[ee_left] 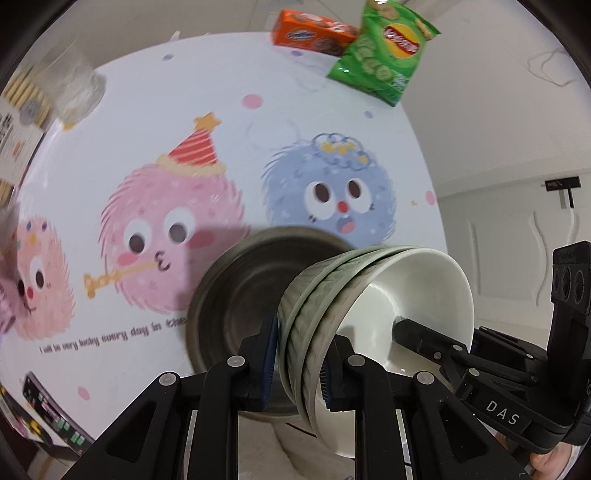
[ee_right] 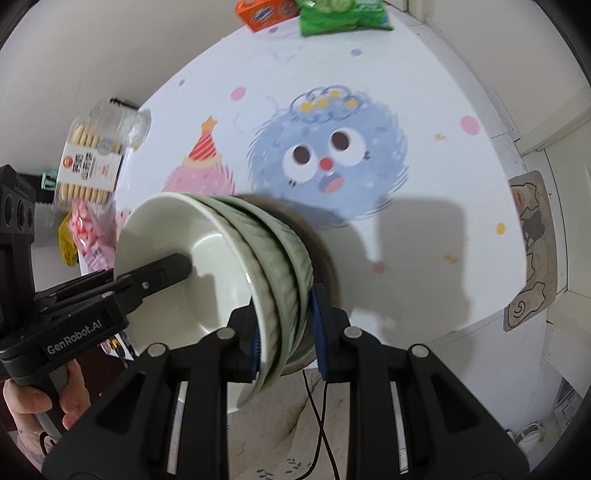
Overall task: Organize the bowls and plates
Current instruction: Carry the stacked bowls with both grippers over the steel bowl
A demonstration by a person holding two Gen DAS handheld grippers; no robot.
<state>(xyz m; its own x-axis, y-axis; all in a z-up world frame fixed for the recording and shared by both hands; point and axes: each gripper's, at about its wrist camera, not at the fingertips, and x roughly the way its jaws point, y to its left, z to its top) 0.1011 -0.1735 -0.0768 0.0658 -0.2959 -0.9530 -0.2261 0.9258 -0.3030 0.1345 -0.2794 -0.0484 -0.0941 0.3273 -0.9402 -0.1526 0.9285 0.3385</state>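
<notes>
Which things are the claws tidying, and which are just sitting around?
For the job: stack of green bowls, metal bowl, left claw, right claw.

Just lying about: chips bag, orange biscuit box, biscuit tray, pink candy bag.

Two wrist views, steeply downward, close, sharing stacked bowls [ee_left: 369, 295].

The stacked bowls [ee_left: 332, 314] are pale grey-green outside with a ribbed, leaf-like relief, and white inside. Beneath them sits a dull, dark metal bowl [ee_left: 236, 295]. The white tablecloth [ee_left: 147, 122] carries fuzzy cartoon faces (pink with a striped red hat, and blue) plus pastel dots. Behind lie an orange box [ee_left: 312, 35] and a green packet [ee_left: 384, 51].
</notes>
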